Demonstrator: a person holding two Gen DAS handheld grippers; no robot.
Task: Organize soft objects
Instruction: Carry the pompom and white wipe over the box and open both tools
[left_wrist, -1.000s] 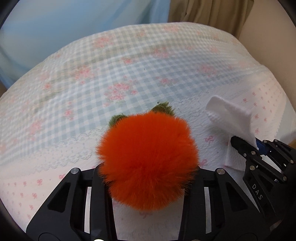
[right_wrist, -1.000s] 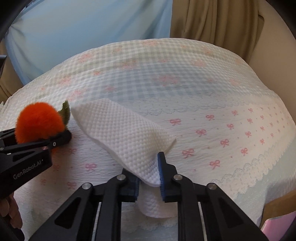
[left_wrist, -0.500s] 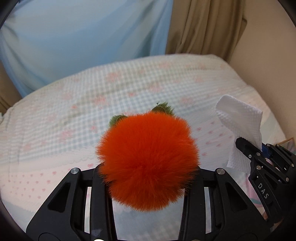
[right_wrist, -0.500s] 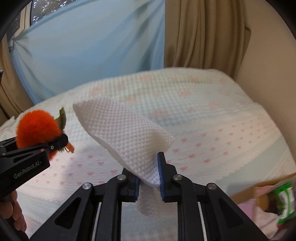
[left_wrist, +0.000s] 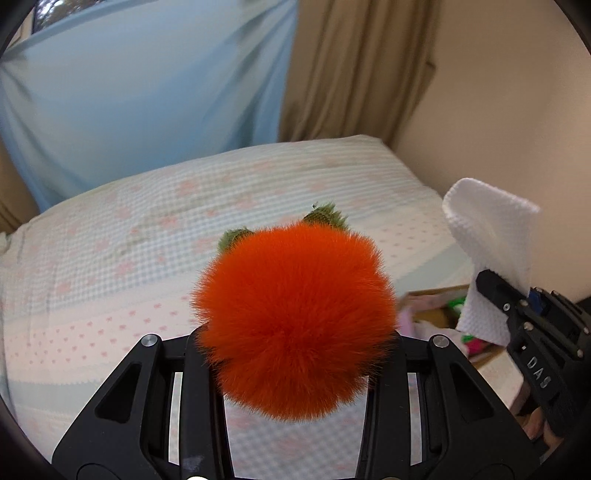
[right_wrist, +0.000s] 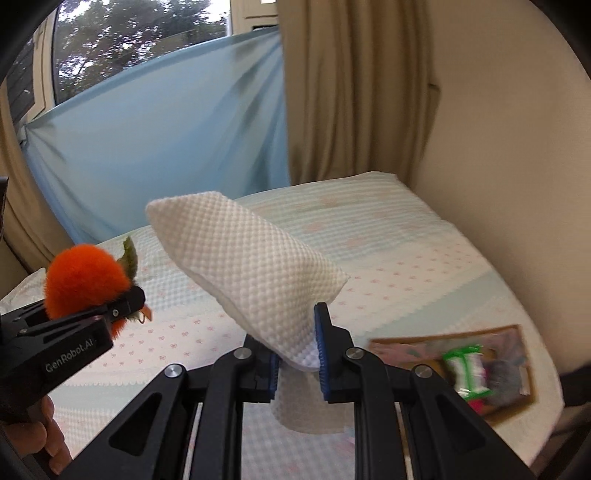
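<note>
soft, even daylight comes through the window (right_wrist: 140, 40) at upper left of the right wrist view, filtered by a pale blue sheet (left_wrist: 147, 110). shadows are faint and there is no glare. the bed (left_wrist: 110, 258) and cardboard box (right_wrist: 454, 365) smear with motion blur. both views bow strongly, with black corners.
</note>
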